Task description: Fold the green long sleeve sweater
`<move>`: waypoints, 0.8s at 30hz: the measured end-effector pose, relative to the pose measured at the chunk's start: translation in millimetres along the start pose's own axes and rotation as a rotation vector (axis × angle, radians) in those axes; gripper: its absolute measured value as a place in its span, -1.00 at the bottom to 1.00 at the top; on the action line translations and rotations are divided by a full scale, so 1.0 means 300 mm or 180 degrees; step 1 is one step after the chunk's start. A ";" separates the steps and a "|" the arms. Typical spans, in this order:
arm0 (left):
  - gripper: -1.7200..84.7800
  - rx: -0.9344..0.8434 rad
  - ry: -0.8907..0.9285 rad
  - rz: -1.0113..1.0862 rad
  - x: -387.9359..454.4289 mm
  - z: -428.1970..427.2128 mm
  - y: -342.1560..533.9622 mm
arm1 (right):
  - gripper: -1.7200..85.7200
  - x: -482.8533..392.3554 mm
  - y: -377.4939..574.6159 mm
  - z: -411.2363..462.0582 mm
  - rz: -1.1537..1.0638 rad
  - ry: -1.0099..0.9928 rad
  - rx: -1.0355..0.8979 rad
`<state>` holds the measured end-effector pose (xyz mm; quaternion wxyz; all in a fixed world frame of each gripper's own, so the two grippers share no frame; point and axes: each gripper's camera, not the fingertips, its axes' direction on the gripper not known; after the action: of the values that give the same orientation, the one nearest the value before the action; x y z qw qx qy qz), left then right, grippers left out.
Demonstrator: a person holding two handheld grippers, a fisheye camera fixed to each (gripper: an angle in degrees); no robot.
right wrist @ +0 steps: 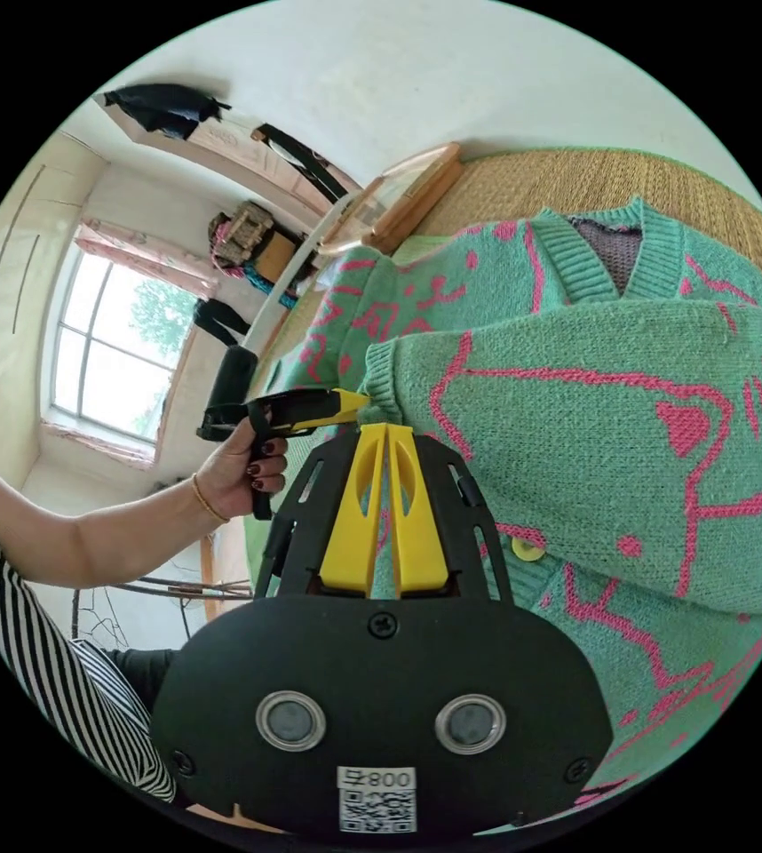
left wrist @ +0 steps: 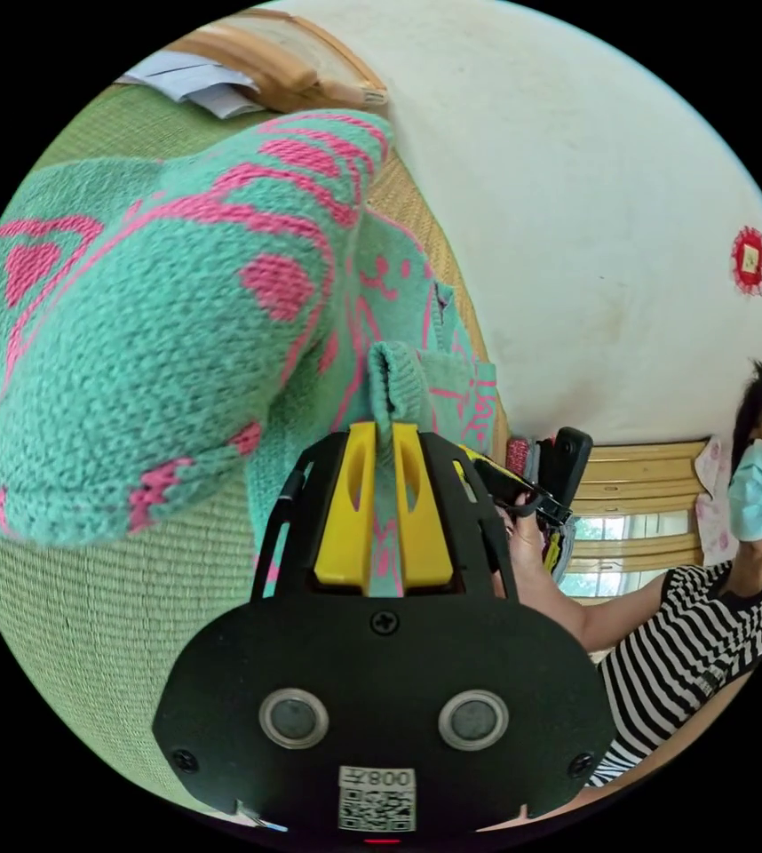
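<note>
1. In the left gripper view, the left gripper (left wrist: 384, 435) sits nearest, its two yellow jaws drawn together and pinching a ribbed fold of the green sweater (left wrist: 159, 355) between them; the knit rises out of the jaw tips.
2. In the right gripper view, the right gripper (right wrist: 385, 435) is likewise clenched, its yellow jaws close together with a strip of green knit showing in the narrow gap; the ribbed cuff (right wrist: 379, 378) of a sleeve lies right at the jaw tips.
3. Just beyond, the sweater, green with a pink line pattern, lies spread on a woven straw mat (left wrist: 88, 569). In the left gripper view one sleeve is lifted and drapes across the frame. In the right gripper view a sleeve lies folded across the body, with the ribbed V-neck (right wrist: 616, 253) above it and a yellow button (right wrist: 526, 549) on the front edge below.
4. Beside the jaws in the right gripper view, a hand (right wrist: 239, 466) grips the handle of the other gripper, whose yellow tip touches the same cuff.
5. Further off, a person in a striped top (left wrist: 692, 649) sits at the mat's edge.
6. Farthest, a wooden frame (right wrist: 399, 200) leans near the white wall (left wrist: 594, 195), and a window (right wrist: 115, 342) lights the room. No containers are visible to report on.
</note>
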<state>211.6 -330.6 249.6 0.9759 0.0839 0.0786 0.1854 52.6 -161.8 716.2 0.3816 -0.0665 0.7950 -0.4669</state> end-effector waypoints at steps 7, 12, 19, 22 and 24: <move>-0.94 0.0194 0.0050 0.0180 0.067 0.004 0.003 | -0.96 -0.030 -0.018 0.122 -0.0122 0.0281 -0.0304; -0.95 -0.0311 -0.0394 0.0180 0.058 0.153 -0.031 | -0.96 -0.038 -0.019 0.128 -0.0227 0.0271 -0.0350; -0.95 -0.0140 -0.0316 0.0492 0.177 0.181 -0.006 | -0.96 0.032 0.083 -0.110 0.0096 0.0361 0.0278; -0.95 -0.0335 -0.0166 0.0948 0.301 0.298 -0.046 | -0.96 0.116 0.150 -0.273 0.0421 0.0825 0.0681; -0.95 -0.0511 -0.0021 0.1231 0.382 0.411 -0.087 | -0.96 0.177 0.186 -0.371 0.0614 0.1276 0.0859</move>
<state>348.8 -328.3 350.5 0.9260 0.0200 0.0427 0.3747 -45.2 -78.3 673.3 0.2646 0.1550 0.7879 -0.5340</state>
